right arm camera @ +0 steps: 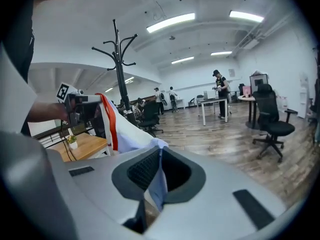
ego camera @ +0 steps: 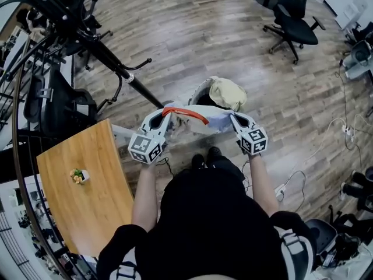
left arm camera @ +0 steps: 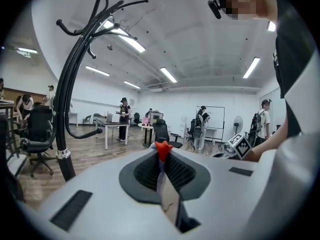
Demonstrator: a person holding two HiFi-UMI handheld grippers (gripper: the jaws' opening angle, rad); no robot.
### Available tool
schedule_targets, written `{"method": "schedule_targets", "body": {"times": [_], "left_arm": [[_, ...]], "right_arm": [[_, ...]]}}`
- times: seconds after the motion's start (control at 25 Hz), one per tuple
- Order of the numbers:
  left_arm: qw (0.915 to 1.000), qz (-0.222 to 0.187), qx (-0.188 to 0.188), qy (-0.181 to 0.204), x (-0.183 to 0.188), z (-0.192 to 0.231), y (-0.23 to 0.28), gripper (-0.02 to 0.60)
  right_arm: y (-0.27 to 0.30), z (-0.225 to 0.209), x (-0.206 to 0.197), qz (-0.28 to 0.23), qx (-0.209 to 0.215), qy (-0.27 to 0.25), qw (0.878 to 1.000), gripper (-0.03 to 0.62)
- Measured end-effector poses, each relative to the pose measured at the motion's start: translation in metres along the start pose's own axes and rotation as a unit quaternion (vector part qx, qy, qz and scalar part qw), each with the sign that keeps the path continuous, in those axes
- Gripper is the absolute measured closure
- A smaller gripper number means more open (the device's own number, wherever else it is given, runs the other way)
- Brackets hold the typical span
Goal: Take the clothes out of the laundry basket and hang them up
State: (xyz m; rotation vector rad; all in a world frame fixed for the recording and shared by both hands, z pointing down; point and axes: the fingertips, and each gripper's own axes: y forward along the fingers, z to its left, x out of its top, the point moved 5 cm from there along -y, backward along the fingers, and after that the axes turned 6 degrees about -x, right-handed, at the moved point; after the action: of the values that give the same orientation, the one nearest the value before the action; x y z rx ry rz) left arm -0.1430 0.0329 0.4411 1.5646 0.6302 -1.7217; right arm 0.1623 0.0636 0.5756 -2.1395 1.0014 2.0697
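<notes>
White garment with red trim [ego camera: 195,119], held stretched between two grippers above the laundry basket [ego camera: 196,94], left gripper [ego camera: 165,114] clamped on its red edge, right gripper [ego camera: 234,119] clamped on its pale corner, coat stand [ego camera: 111,60] beside.

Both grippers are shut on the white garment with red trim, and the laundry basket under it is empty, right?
Not empty: the head view shows a cream garment lying in the laundry basket. The rest stands: the left gripper and right gripper are both shut on the white garment with red trim.
</notes>
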Motion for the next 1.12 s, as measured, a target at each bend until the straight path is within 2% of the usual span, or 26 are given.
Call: {"method": "schedule_targets", "body": {"times": [0.16,0.44,0.6,0.88,1.12], "left_arm": [[0.9998,-0.005,0.015,0.012,0.017,-0.007,0.001,0.554],[0.9986,-0.003,0.044,0.03,0.035,-0.018,0.01,0.555],[0.9974,0.016,0.061,0.035,0.03,-0.026,0.016,0.555],[0.9955,0.019,0.083,0.041,0.036,-0.039,0.02,0.554],[0.9934,0.016,0.102,0.05,0.044,-0.054,0.014,0.555]], "right_arm": [[0.01,-0.009,-0.013,0.032,0.014,-0.009,0.999,0.56],[0.037,-0.005,-0.017,0.076,0.052,-0.055,0.994,0.367],[0.045,-0.002,-0.013,0.08,0.072,-0.073,0.992,0.35],[0.063,0.038,-0.009,0.073,0.174,-0.107,0.976,0.347],[0.082,0.073,0.003,0.057,0.229,-0.129,0.963,0.341]]}}
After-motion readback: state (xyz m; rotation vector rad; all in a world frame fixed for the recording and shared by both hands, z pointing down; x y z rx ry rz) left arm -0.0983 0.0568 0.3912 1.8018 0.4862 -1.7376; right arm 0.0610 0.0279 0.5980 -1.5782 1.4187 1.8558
